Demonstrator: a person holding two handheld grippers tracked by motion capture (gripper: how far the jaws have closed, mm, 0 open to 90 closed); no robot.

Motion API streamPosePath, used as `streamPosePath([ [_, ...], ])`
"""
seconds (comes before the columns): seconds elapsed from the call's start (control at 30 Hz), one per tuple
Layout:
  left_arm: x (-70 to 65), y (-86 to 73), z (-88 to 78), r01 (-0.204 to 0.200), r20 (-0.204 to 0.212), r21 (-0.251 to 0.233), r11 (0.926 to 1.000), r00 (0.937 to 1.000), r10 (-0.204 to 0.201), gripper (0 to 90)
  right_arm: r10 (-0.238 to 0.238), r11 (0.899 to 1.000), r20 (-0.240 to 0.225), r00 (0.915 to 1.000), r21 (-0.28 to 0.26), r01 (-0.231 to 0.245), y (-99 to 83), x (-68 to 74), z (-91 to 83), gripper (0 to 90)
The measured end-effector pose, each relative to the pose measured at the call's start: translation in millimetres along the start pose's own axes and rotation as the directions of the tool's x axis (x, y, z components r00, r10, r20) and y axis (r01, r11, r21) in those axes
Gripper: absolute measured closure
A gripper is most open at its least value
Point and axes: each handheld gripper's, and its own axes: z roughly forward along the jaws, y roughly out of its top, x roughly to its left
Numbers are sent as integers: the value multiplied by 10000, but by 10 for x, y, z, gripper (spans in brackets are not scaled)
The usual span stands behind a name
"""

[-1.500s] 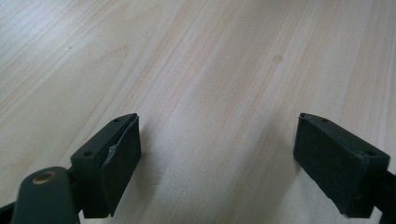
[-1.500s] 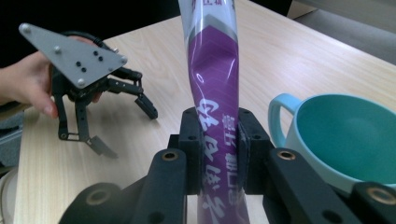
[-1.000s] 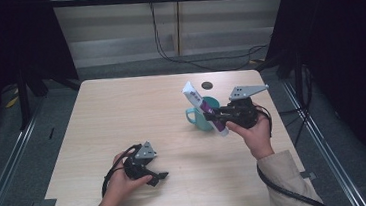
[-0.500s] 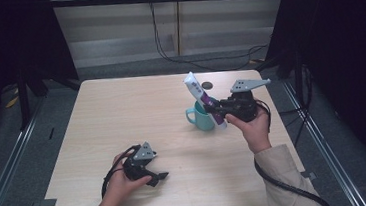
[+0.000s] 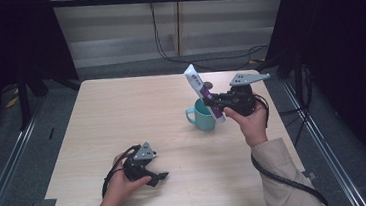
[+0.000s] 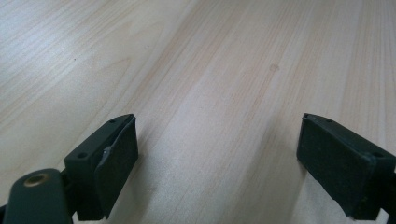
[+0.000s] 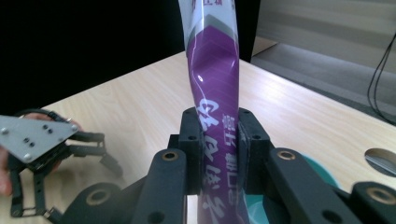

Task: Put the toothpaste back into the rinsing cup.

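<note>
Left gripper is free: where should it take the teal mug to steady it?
Take the teal mug by its handle, coming from the left gripper side: the handle juts that way, while the tube and right gripper crowd its rim.

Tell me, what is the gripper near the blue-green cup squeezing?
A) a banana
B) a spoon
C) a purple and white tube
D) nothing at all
C: in the right gripper view, the right gripper has its black jaws pressed on both sides of the purple and white tube, and the high view shows that tube slanting up out of the teal cup.
</note>
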Motion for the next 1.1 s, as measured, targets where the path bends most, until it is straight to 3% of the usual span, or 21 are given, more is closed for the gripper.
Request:
streamPosePath([
  [0.4,0,0,0,4,-2,-7,10000,10000,-4,123,206,9995,65,9998,-235,-204,74,-100,92,749],
  [1.1,3,2,-2,-68,-29,32,10000,10000,68,122,491,9966,639,9967,-692,-447,110,-255,232,749],
])
